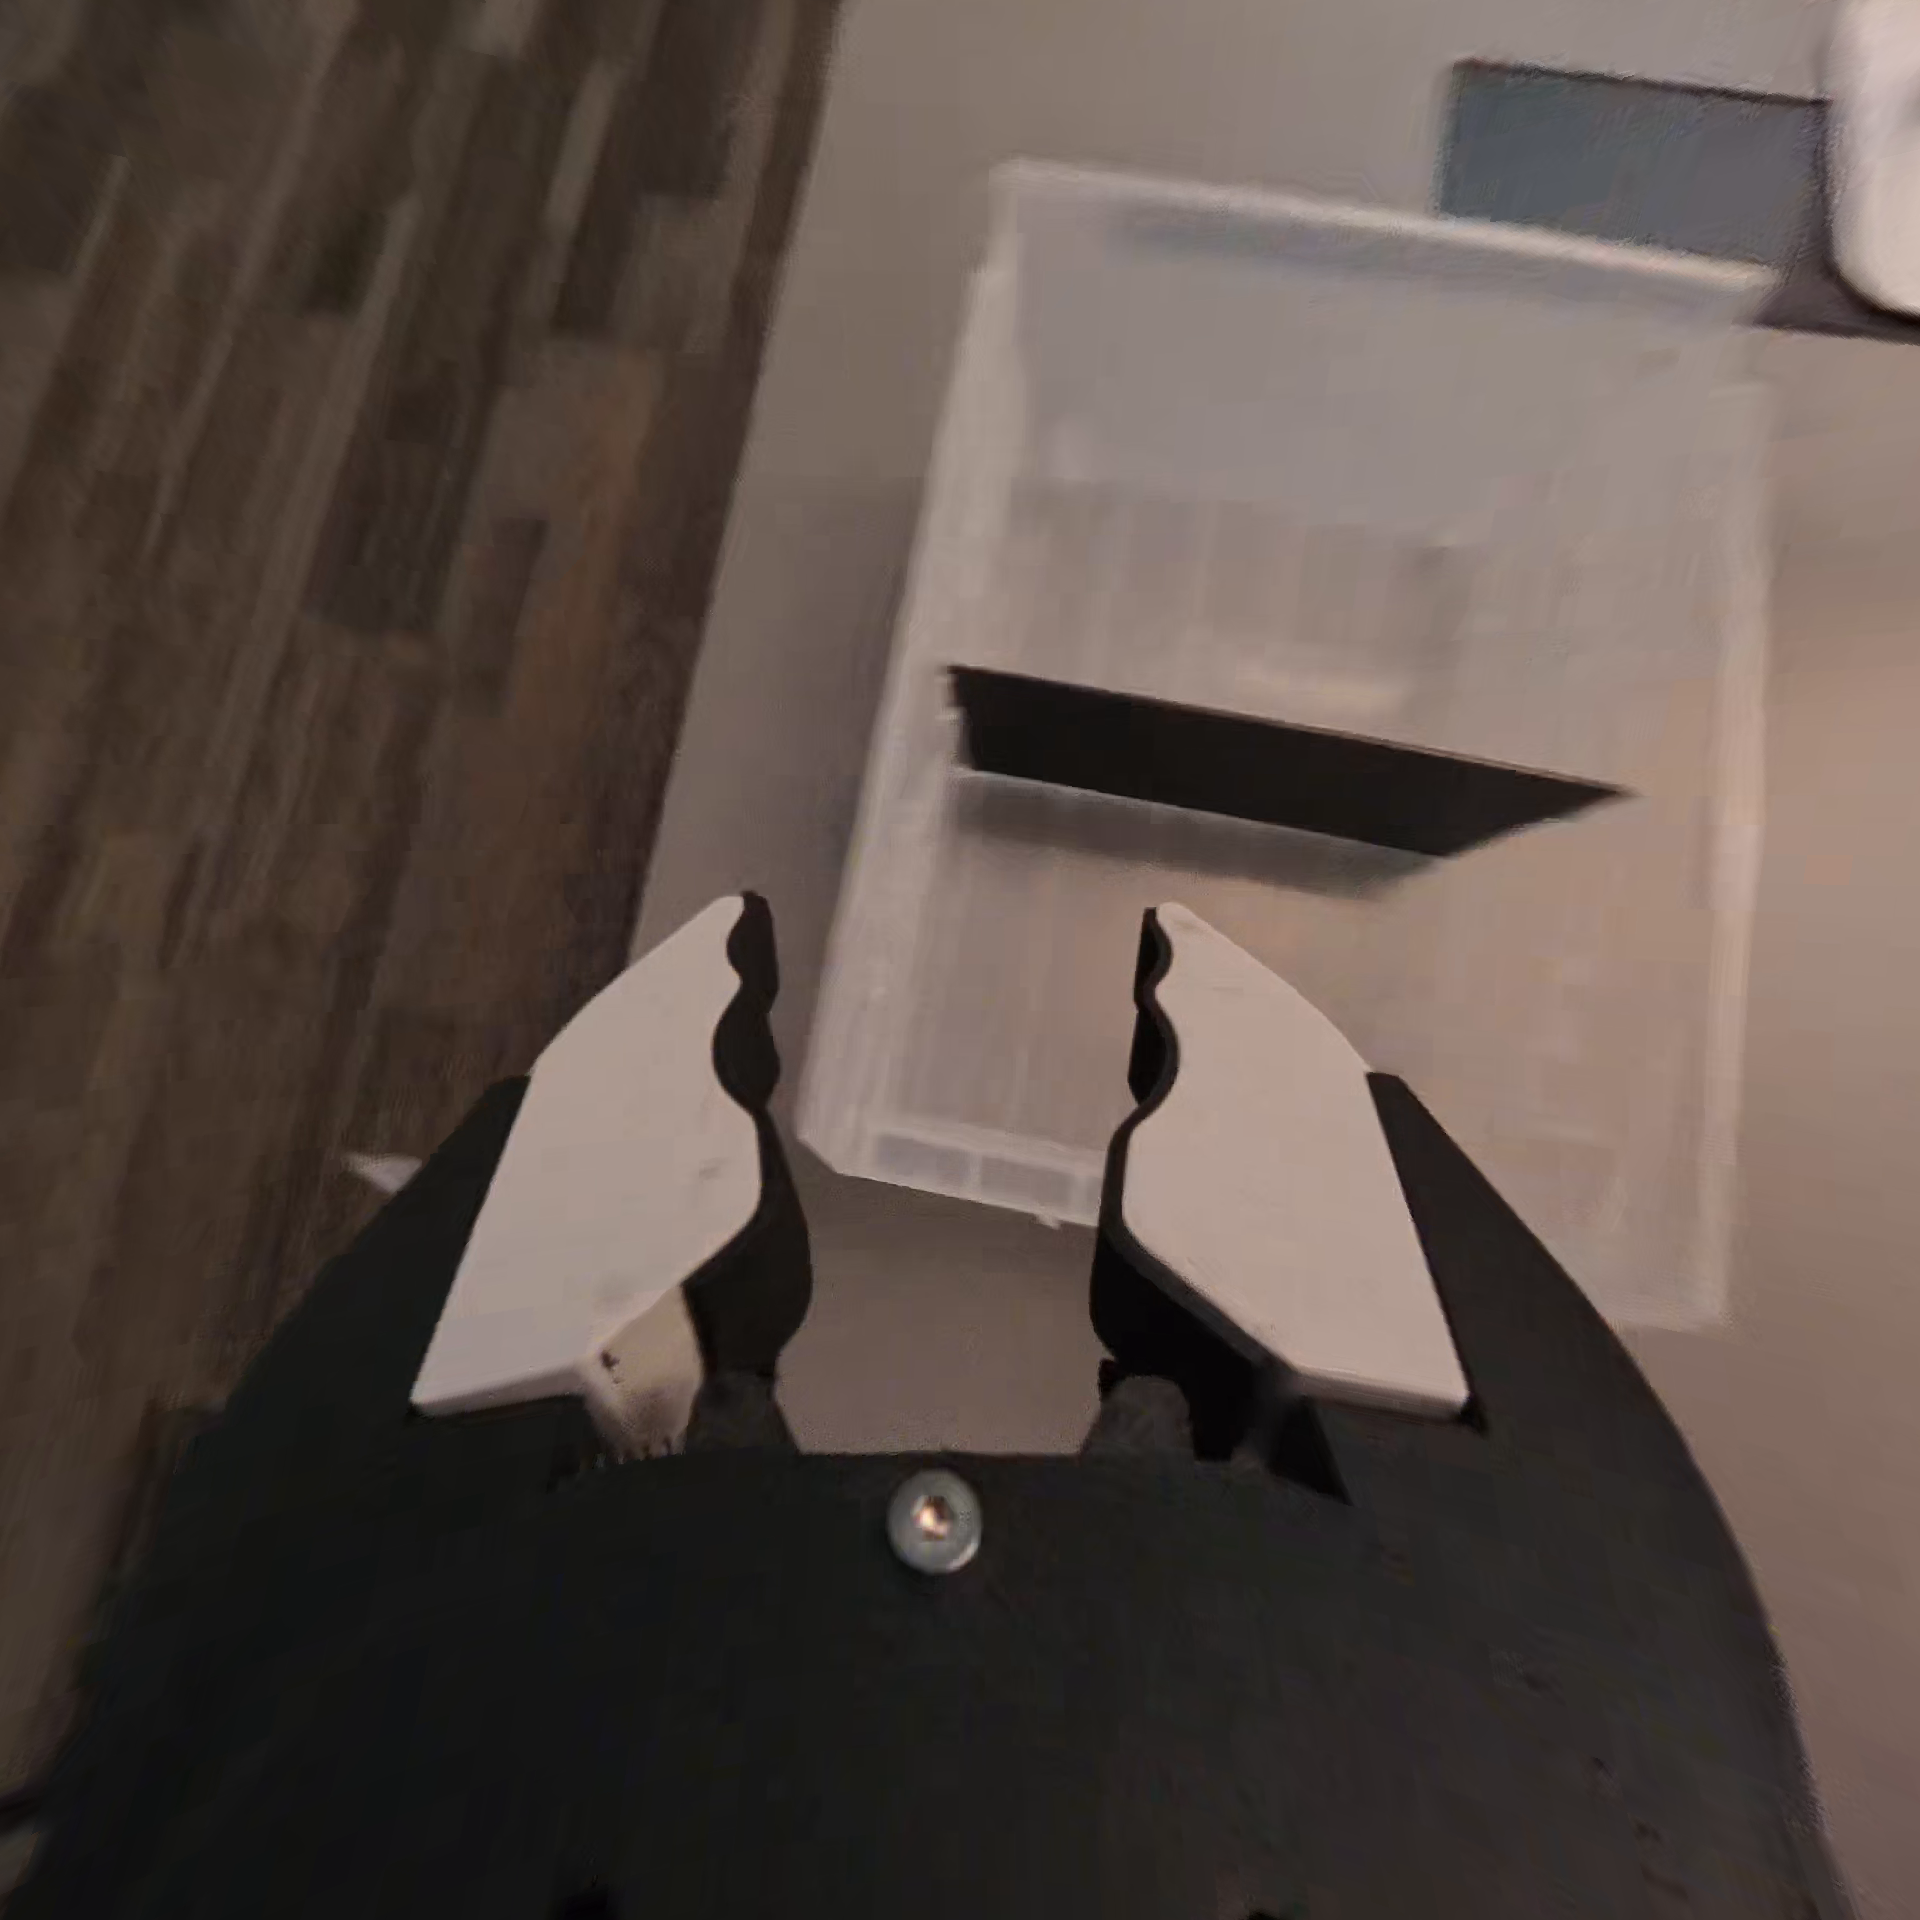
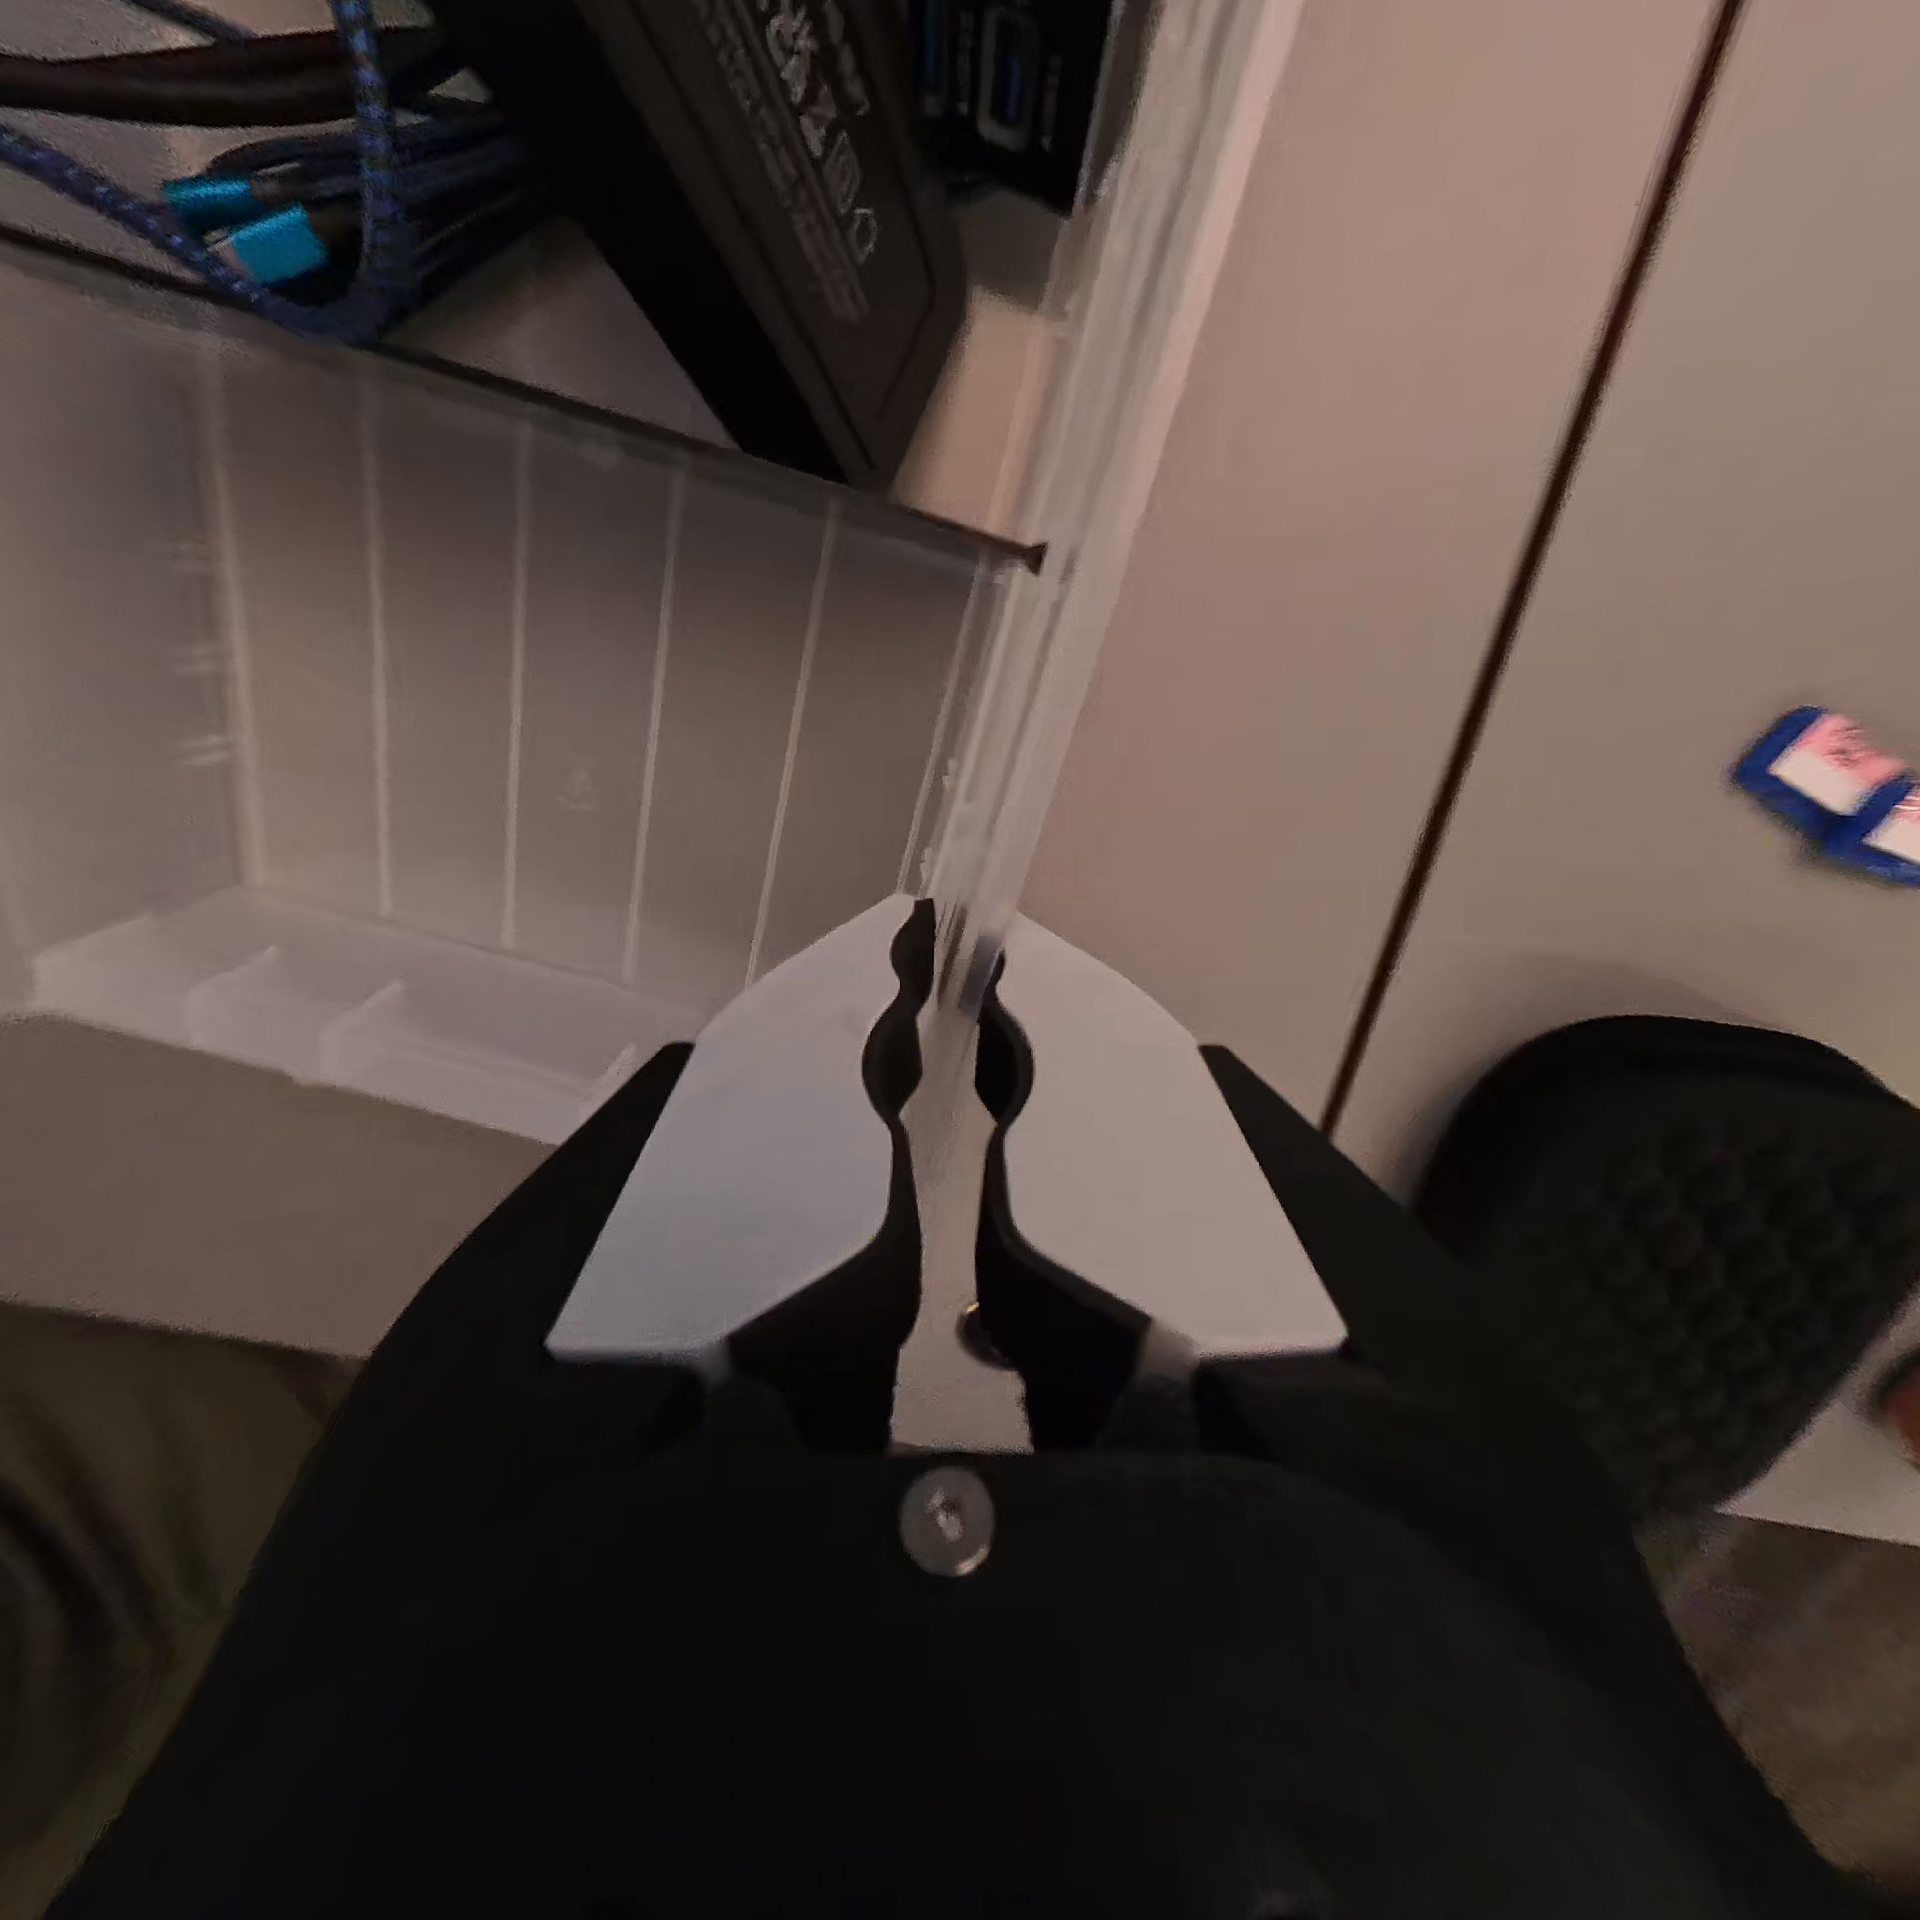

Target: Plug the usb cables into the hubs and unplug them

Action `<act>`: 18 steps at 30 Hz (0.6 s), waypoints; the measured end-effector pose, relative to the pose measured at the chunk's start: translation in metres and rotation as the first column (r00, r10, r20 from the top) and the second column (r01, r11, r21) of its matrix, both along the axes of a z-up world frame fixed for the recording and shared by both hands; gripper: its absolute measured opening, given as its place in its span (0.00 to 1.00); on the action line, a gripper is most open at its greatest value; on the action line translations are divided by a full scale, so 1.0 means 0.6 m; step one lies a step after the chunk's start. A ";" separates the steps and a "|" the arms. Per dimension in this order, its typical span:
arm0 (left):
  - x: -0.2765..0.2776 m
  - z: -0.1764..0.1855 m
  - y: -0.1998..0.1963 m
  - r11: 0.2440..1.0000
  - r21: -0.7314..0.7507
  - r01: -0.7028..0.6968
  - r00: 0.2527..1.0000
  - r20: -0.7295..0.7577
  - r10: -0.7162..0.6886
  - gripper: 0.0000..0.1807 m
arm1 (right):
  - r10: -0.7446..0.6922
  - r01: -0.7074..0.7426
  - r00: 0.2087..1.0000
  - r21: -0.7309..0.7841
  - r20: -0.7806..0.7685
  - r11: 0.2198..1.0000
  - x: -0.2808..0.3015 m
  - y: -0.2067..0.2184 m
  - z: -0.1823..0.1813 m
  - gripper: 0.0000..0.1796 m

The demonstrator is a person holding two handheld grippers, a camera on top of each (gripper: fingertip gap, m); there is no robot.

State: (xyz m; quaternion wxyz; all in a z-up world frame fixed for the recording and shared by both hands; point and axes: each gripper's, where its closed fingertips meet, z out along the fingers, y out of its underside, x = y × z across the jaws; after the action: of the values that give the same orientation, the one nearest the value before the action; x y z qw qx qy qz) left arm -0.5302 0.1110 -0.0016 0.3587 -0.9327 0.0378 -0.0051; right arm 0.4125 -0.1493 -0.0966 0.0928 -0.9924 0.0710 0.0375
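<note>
Blue braided usb cables [image 2: 312, 197] and a black hub [image 2: 810, 208] lie in the clear bin [image 2: 582, 707] ahead-left of the right hand-held gripper [image 2: 951, 935], clamped on its wall, while the left hand-held gripper [image 1: 956, 914] hovers apart before it above the table [image 1: 1849, 831].

My left wrist camera looking steeply down from well above the desk's edge, clear plastic box [image 1: 1351, 675] whole in view, my right wrist camera pressed close against that same box [image 2: 520, 675], facing along its wall
</note>
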 end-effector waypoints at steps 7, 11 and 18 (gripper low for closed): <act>-0.036 -0.104 0.016 0.983 -0.179 0.048 0.994 0.105 -0.030 0.36 | -0.032 0.032 0.999 -0.018 -0.011 0.999 -0.039 0.004 0.001 0.03; -0.002 -0.134 0.028 0.963 -0.232 0.141 0.980 0.168 -0.103 0.28 | -0.030 0.030 1.000 -0.022 0.004 0.999 -0.071 0.019 0.001 0.03; 0.037 -0.169 0.009 0.895 -0.371 0.249 0.966 0.161 -0.202 0.03 | -0.004 0.004 1.000 -0.014 0.008 1.000 -0.156 0.065 0.002 0.03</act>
State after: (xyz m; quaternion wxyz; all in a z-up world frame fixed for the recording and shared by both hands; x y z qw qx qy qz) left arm -0.5081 0.1166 -0.1031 0.1657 -0.9724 0.1229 -0.1091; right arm 0.3189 -0.1104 -0.0953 0.0864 -0.9931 0.0728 0.0328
